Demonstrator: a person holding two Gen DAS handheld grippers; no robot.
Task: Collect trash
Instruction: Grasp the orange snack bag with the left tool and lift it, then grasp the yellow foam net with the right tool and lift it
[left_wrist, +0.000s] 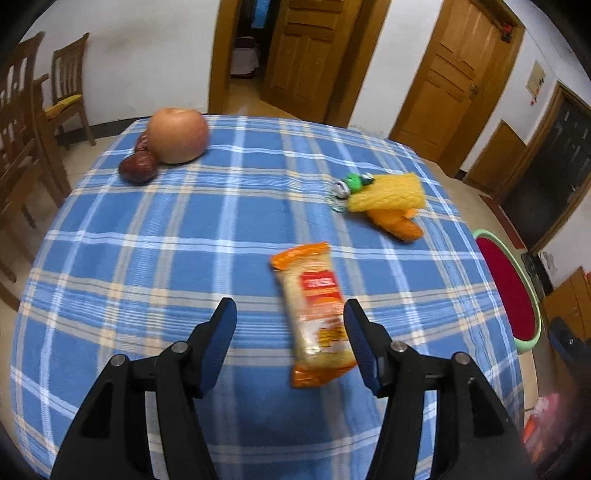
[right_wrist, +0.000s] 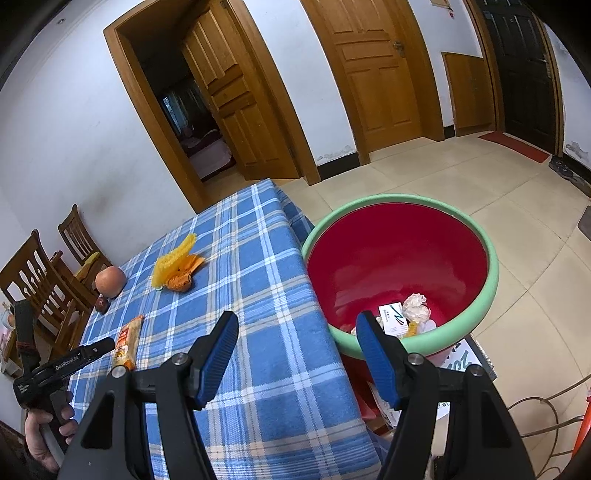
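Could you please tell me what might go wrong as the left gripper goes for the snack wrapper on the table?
1. The snack wrapper lies off-centre, close to one finger of the open left gripper; closing now may push it aside rather than pinch it.
2. It lies flat on the tablecloth, so the fingers may catch cloth.
3. The basin stands beyond the table's edge; a weak grip could drop the wrapper short.

On the table (left_wrist: 147, 229) a snack packet (left_wrist: 317, 314) is lying nearest the left gripper (left_wrist: 290, 325), reaching in between its parted jaws, close beside one finger. Farther across, toward the basin side, a foam net (left_wrist: 388, 192) is sitting on a piece of peel (left_wrist: 400, 225), with small wrappers (left_wrist: 351, 184) just beside it. At the far corner an apple (left_wrist: 179, 134) is resting against two dates (left_wrist: 138, 168). The basin (right_wrist: 476, 302) is standing beside the table's edge, with crumpled paper (right_wrist: 415, 306) and a card (right_wrist: 393, 317) lying in it.
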